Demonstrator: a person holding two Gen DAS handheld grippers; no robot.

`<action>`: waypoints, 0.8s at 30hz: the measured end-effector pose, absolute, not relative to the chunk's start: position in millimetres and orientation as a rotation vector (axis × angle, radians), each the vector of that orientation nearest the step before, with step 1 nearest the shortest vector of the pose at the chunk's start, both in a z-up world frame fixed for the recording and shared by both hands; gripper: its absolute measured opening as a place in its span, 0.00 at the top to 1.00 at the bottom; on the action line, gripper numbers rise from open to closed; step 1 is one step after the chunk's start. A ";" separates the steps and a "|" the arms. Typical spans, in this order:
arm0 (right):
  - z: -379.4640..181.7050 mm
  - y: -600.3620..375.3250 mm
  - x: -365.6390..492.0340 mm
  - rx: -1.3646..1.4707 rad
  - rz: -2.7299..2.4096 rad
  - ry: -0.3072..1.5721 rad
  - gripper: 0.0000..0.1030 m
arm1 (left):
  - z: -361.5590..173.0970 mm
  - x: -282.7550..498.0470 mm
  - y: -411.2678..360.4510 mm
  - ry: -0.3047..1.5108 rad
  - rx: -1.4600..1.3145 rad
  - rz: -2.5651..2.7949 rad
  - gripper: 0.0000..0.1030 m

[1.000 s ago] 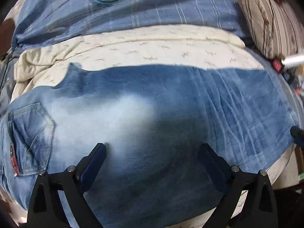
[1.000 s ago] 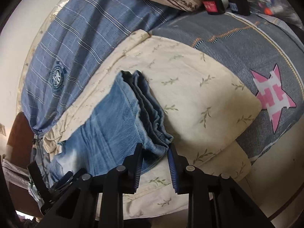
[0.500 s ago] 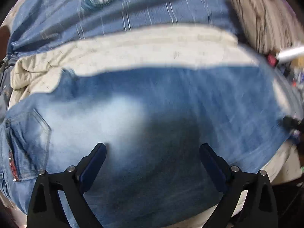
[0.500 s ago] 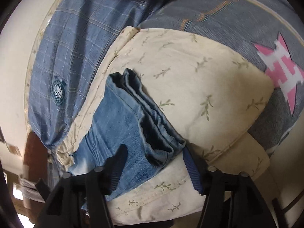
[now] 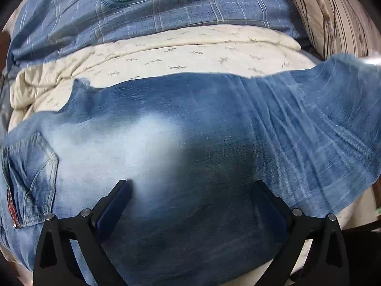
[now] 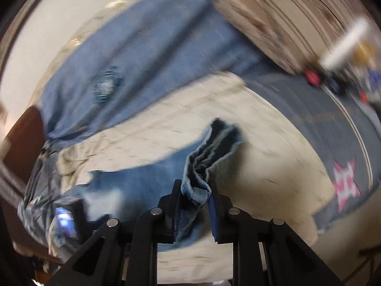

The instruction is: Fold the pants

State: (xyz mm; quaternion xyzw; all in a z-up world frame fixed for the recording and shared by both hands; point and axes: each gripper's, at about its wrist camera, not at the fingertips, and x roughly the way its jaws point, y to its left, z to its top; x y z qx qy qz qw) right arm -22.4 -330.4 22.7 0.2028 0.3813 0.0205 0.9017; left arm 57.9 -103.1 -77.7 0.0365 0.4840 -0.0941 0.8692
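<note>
Our right gripper [image 6: 194, 189] has just closed on the jeans' [image 5: 190, 147] stacked hems [image 6: 202, 166], lifting them off the cream quilt [image 5: 181, 57]; our left gripper [image 5: 190, 190] hovers, jaws apart; the fold has begun.

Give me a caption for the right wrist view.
Right tool pinches the bunched jeans hems, lifted above the cream quilt.
</note>
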 end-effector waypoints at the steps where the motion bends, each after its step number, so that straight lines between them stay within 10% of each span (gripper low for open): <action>1: 34.2 -313.4 -22.2 0.409 0.080 0.769 0.79 | -73.1 57.8 -92.1 1.008 0.025 -0.200 0.05; 10: 18.4 -140.8 -24.1 0.236 0.428 0.790 0.79 | -21.2 11.3 67.1 0.828 -0.221 0.049 0.05; 13: -49.6 -102.4 -4.4 0.241 0.507 0.947 0.59 | -23.8 5.4 96.9 0.838 -0.243 0.109 0.05; 17: -74.7 -117.7 -8.9 0.389 0.571 0.972 0.39 | -23.0 6.1 101.6 0.855 -0.263 0.098 0.05; 24: -43.3 -222.0 -18.6 0.684 0.498 0.822 0.35 | 3.5 17.9 44.1 0.817 -0.263 -0.090 0.05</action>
